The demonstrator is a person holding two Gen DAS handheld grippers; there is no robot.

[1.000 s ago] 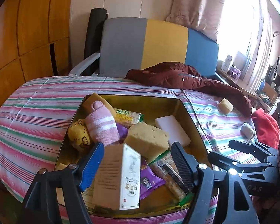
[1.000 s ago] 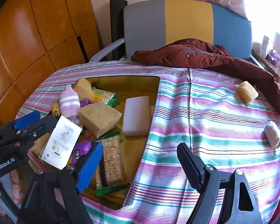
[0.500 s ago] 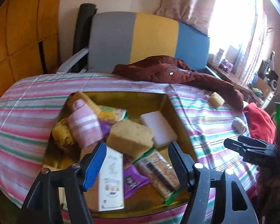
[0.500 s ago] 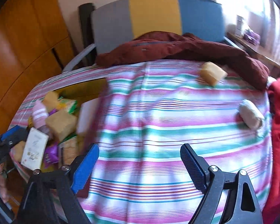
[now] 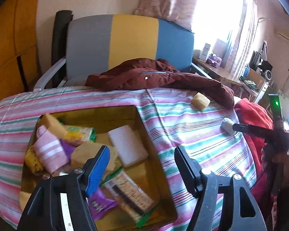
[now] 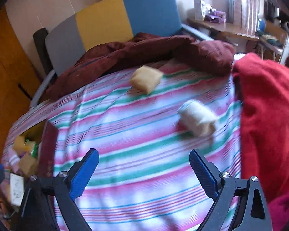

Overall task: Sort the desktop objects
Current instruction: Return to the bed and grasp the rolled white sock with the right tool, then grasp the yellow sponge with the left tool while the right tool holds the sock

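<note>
The left hand-held gripper (image 5: 141,163) hangs above the near part of a golden tin box (image 5: 154,154) that lies on the counter, which is covered with a striped cloth (image 5: 183,119). Its jaws stand wide apart and nothing is between them; they have opened a little just now. Inside the box lie a pink striped sock (image 5: 48,152), a white block (image 5: 128,145), a tan sponge (image 5: 86,154), a packet of crackers (image 5: 131,192), a purple packet (image 5: 100,205) and a green-yellow snack packet (image 5: 79,132), all crowded together.

The right hand-held gripper (image 6: 144,171) is over the bare striped cloth, well to the right of the box. Its jaws have just been opening and are now very wide, with nothing held. Ahead of it lies a pale rolled thing (image 6: 197,120), maybe a rolled sock, but the picture is blurred there. Farther back lies a small yellow sponge (image 6: 146,79), near a dark red jacket (image 6: 154,52). A bright red cloth (image 6: 269,115) is just beside the pale roll, on the right.
</note>
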